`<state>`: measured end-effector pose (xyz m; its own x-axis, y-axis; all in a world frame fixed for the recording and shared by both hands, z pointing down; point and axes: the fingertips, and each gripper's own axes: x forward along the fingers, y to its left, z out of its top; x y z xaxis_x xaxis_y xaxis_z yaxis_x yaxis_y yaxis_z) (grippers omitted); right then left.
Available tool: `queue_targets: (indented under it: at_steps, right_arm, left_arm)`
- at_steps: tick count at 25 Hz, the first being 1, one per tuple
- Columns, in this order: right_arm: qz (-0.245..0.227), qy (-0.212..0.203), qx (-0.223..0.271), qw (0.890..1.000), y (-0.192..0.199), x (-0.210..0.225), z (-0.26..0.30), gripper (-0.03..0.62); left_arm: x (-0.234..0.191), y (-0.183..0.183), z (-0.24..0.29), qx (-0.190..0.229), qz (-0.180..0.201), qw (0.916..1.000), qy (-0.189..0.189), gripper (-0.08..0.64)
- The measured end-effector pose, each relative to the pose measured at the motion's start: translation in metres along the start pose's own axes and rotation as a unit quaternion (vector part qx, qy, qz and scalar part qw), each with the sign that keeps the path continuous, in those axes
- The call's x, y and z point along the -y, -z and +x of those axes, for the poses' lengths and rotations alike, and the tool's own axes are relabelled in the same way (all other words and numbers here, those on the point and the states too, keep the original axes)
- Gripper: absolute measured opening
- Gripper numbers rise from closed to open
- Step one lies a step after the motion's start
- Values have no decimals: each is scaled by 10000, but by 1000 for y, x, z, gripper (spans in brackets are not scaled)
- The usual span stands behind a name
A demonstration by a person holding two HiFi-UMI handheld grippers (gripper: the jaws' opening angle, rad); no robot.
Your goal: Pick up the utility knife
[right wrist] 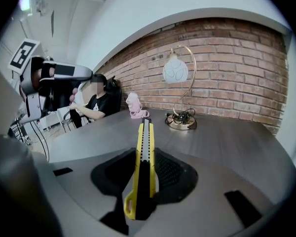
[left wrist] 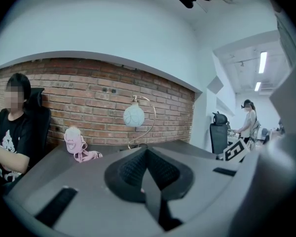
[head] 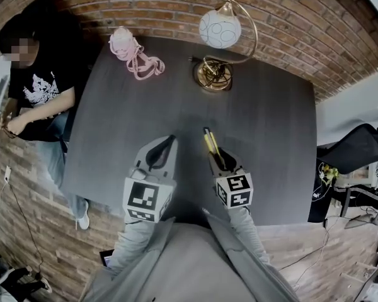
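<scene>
The right claw (right wrist: 147, 181) grips the slim yellow-and-black plastic utility knife (right wrist: 143, 152), its long axis pointing forward along the jaws; the left claw (left wrist: 147, 169) is closed and empty.

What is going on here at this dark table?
A person holds a two-jaw tool in each hand over the dark table. The right tool is closed on a yellow utility knife, which is off the table and points away from the person. The left tool is shut and empty. A lamp and a pink pouch sit near the far edge.
</scene>
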<state>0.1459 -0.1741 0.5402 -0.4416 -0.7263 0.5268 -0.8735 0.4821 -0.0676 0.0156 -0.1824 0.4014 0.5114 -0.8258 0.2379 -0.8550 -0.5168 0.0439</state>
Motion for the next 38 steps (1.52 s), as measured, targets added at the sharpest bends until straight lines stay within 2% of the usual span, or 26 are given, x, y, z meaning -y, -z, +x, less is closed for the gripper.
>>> queue_targets:
  at_steps: [8,16,24,29,38]
  right_arm:
    - [20,164,954,9953,-69,11,-33,130]
    - [-82,272,1630,9862,-113,9,-71,130]
    - [-337,419,2184,9744,-145,6,-112,130]
    - [-308,535,2479,9668,-156,7,-135,130]
    - [-255,601,2654,9619,-160,10,-146,130]
  left_arm:
    - [6,-20,0,178,124,9998,44,18]
    - [13,-35,0,325,198,9992,144,18]
    - [22,-41,2,364,238,9987,282,18]
    - [27,-42,-2,380,217,9987,273,18]
    - [32,-45,-3,426,243,9983,304,18]
